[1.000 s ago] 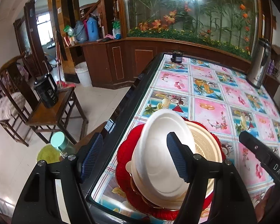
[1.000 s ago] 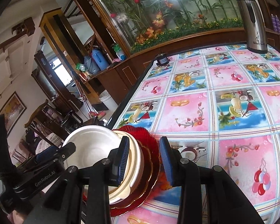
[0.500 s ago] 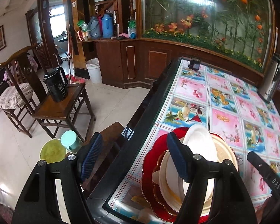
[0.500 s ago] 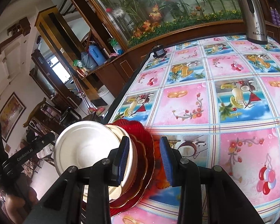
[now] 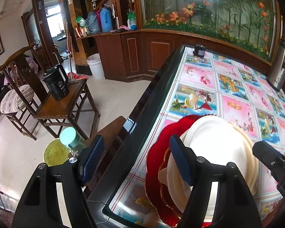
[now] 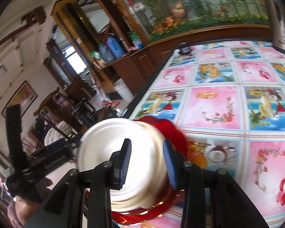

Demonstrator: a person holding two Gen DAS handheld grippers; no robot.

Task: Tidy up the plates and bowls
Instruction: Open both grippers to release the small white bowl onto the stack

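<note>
A stack of dishes stands near the table's left edge: a white bowl (image 5: 216, 138) on a cream plate (image 5: 247, 152), over a red scalloped plate (image 5: 161, 144). My left gripper (image 5: 136, 159) is open and empty, its jaws set wide over the table edge, left of the stack. In the right wrist view the white bowl (image 6: 104, 142) fills the middle, over the red plate (image 6: 172, 131). My right gripper (image 6: 147, 163) is open above the bowl, with nothing between its jaws.
The table (image 5: 231, 83) has a colourful fruit-print cloth and a black rim. A steel thermos (image 5: 279, 64) stands at the far right, a small dark jar (image 5: 199, 50) at the far end. A wooden chair with a black kettle (image 5: 57, 83) stands on the floor to the left.
My right gripper has swung left over the white bowl and its jaws have spread. My left gripper has drawn back to the left of the stack and stays open.
</note>
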